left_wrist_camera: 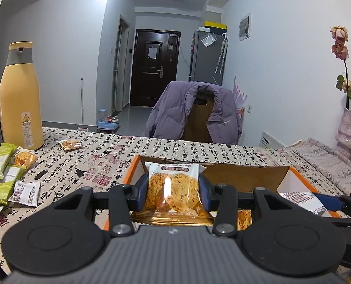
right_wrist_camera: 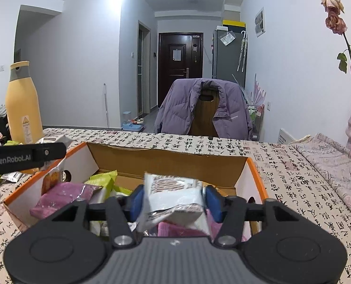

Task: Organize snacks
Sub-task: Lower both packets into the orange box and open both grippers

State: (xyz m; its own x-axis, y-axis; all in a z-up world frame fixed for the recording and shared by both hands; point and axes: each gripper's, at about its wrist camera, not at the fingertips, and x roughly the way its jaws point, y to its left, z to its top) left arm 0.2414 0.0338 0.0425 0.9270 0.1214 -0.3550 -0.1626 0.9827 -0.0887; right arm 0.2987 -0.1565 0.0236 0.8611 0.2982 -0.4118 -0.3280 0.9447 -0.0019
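Note:
My left gripper point(left_wrist_camera: 174, 187) is shut on an oat crisp packet point(left_wrist_camera: 173, 189), clear wrapper with a white top, held upright between the blue pads over the left end of an orange-rimmed cardboard box point(left_wrist_camera: 246, 164). In the right wrist view my right gripper point(right_wrist_camera: 174, 198) hangs over the same box point(right_wrist_camera: 166, 158). A white snack packet point(right_wrist_camera: 173, 196) sits tilted and blurred between its blue pads, with a thin gap at the right pad. The box holds pink packets point(right_wrist_camera: 62, 198) and a green packet point(right_wrist_camera: 104, 182). The left view shows the right gripper's blue pad point(left_wrist_camera: 329, 201) beside the white packet point(left_wrist_camera: 303, 201).
A tall yellow flask point(left_wrist_camera: 21, 99) stands at the table's far left. Loose snacks lie near it: green bars point(left_wrist_camera: 0, 163), an oat packet point(left_wrist_camera: 70, 144), a white packet point(left_wrist_camera: 27, 193). A chair with a purple jacket point(left_wrist_camera: 194, 113) stands behind the table. A vase point(left_wrist_camera: 350, 127) and folded cloth point(left_wrist_camera: 329, 161) sit right.

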